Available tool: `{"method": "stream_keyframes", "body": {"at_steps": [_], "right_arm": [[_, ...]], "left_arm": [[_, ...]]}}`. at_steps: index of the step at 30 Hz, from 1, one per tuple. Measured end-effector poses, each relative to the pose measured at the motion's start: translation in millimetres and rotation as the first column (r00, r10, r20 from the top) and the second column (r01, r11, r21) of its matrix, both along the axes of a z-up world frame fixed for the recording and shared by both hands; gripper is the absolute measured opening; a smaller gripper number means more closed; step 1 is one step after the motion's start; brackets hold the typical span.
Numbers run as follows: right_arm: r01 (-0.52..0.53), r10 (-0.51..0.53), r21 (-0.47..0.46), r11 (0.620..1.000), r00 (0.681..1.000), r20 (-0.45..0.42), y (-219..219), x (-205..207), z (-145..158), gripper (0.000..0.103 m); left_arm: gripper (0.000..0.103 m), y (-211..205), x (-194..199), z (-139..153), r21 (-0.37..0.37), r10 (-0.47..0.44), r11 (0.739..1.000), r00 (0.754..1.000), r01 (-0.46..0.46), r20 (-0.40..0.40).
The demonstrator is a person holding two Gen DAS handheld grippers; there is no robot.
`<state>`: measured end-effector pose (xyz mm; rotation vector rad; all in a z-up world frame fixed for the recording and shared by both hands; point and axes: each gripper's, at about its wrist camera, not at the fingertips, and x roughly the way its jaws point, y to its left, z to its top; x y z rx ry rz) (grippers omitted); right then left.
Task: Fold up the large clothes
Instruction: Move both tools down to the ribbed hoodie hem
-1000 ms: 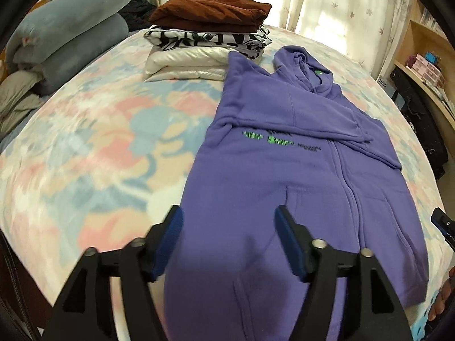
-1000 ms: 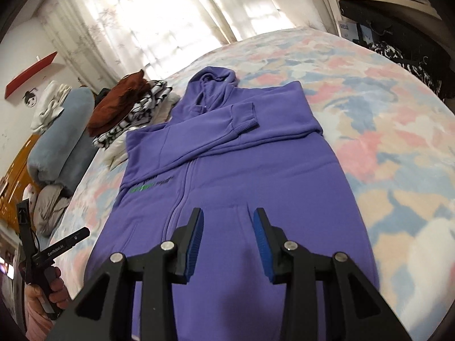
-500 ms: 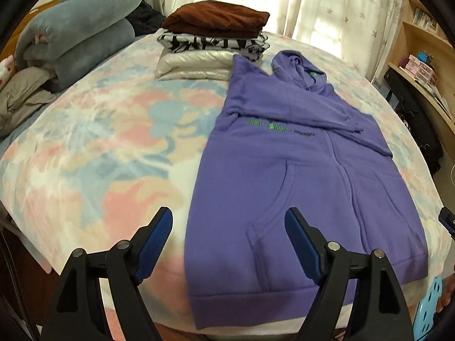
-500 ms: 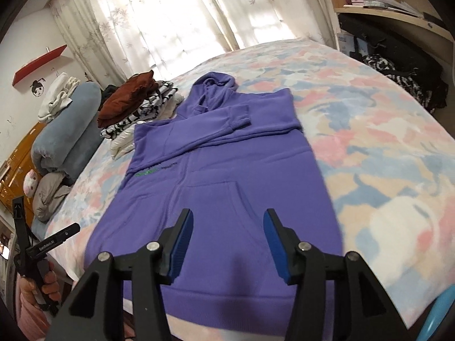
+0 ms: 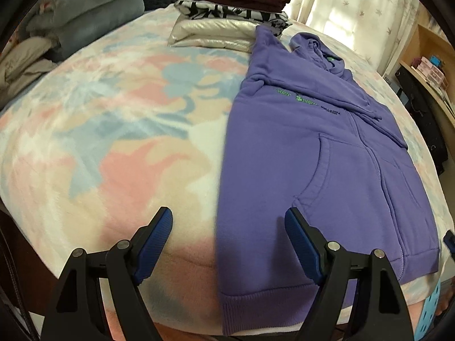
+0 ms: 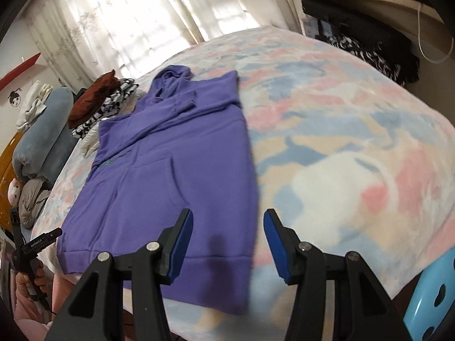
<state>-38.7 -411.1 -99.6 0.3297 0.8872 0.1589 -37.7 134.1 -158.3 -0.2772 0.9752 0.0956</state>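
Observation:
A purple zip hoodie lies flat on the bed, front up, with both sleeves folded across the chest and the hood at the far end. Its hem hangs at the near bed edge. My left gripper is open and empty, hovering over the hem's left corner. In the right wrist view the hoodie fills the left half. My right gripper is open and empty above the hem's right corner.
A stack of folded clothes sits at the far end of the floral bedspread, next to the hoodie's shoulder. Grey-blue pillows lie far left. A shelf and dark bags stand right. A blue stool is near.
Both grippers have pulled back toward the near bed edge and opened wider. The left has shifted to the hem's left corner, the right to its right corner. The hoodie has not moved.

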Motion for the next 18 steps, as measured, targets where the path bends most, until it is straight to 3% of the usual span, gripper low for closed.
{"method": "stream_keyframes", "body": {"at_steps": [3, 9, 18], "right_arm": [[-0.029, 0.031, 0.053, 0.998, 0.999, -0.036, -4, 5, -15, 0.052], [-0.074, 0.082, 0.121, 0.990, 0.994, -0.066, -4, 5, -33, 0.052], [-0.160, 0.182, 0.273, 0.949, 0.982, -0.057, -3, 1, -45, 0.052]], "left_arm": [[0.081, 0, 3, -7, -0.006, -0.018, 1.000, 1.000, 0.018, -0.002], [0.091, 1, 5, -15, -0.049, -0.072, 0.996, 0.997, 0.073, 0.019], [0.098, 12, 4, -23, -0.204, -0.219, 0.952, 0.973, 0.230, 0.077]]}}
